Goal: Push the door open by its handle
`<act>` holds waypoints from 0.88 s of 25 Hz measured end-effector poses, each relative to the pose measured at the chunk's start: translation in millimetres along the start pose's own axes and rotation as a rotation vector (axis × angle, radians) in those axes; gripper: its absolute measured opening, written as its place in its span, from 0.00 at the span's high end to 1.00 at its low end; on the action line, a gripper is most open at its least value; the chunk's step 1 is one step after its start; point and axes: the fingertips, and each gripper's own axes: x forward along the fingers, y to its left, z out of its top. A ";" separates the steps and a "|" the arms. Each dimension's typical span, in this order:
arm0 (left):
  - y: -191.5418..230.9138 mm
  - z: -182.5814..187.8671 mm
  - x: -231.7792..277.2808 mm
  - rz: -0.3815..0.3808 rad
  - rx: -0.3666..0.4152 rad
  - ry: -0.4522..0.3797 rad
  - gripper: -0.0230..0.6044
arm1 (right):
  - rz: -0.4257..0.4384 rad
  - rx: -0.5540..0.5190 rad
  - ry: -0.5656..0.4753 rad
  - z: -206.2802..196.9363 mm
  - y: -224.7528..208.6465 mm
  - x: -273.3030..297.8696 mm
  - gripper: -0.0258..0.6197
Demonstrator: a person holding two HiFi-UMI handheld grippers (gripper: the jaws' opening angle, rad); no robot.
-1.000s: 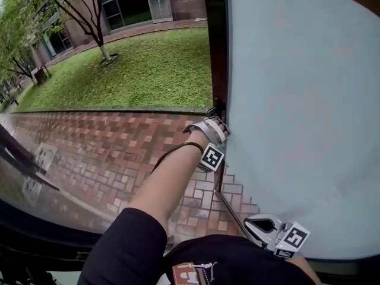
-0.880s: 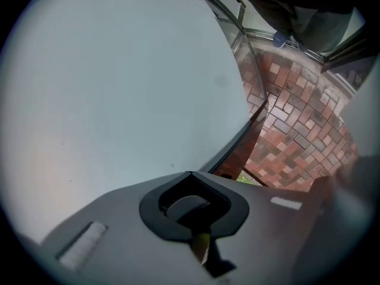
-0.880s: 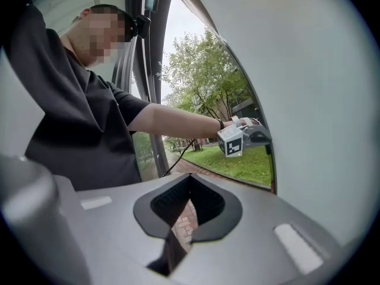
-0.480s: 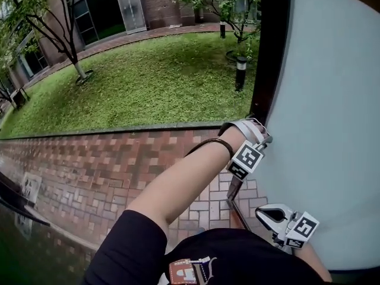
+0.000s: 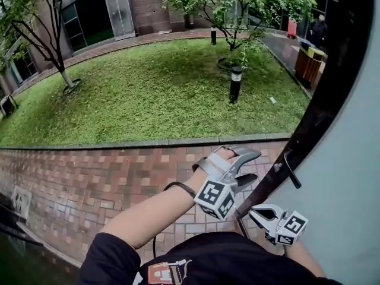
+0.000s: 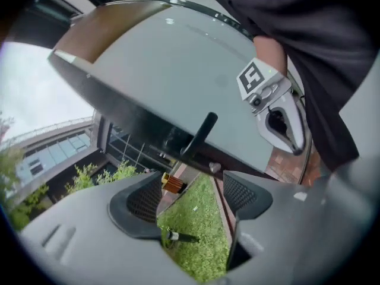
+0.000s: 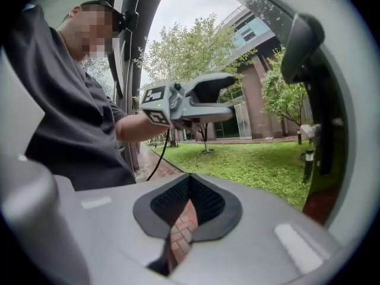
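Note:
The pale grey door (image 5: 344, 189) stands swung outward at the right, its dark edge running diagonally. Its black lever handle (image 5: 291, 168) sticks out from that edge. My left gripper (image 5: 252, 166) hangs just left of the handle, apart from it. Its jaws have just been opening and hold nothing. In the left gripper view the handle (image 6: 199, 136) sits beyond the open left gripper (image 6: 193, 198), with lawn showing through the gap. My right gripper (image 5: 254, 212) is low by the door's bottom edge, shut and empty. In its own view the right gripper (image 7: 187, 186) has its pads meeting at the tips.
Outside lie a wet red brick path (image 5: 89, 183) and a lawn (image 5: 148, 94) with a black bollard light (image 5: 236, 85) and trees. A wooden bin (image 5: 312, 64) stands at the far right. A building (image 5: 101, 13) closes the back.
The door has swung further outward, showing more lawn. My left gripper has come off the handle, rolled and opened. The right gripper has stayed low by the door's bottom edge.

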 end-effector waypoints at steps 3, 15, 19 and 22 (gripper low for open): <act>-1.0 -74.7 -39.2 0.083 -0.262 0.086 0.56 | 0.025 -0.018 -0.001 2.7 -30.7 12.8 0.96; -66.2 -242.2 -183.6 0.554 -1.418 0.048 0.97 | 0.032 0.019 -0.019 0.9 -118.1 80.5 0.96; -65.4 -262.2 -185.6 0.500 -1.412 0.016 0.97 | -0.034 0.000 -0.035 14.3 -125.4 99.2 0.96; -62.2 -272.5 -197.9 0.454 -1.382 -0.005 0.97 | -0.075 0.001 -0.043 19.3 -123.3 115.8 0.96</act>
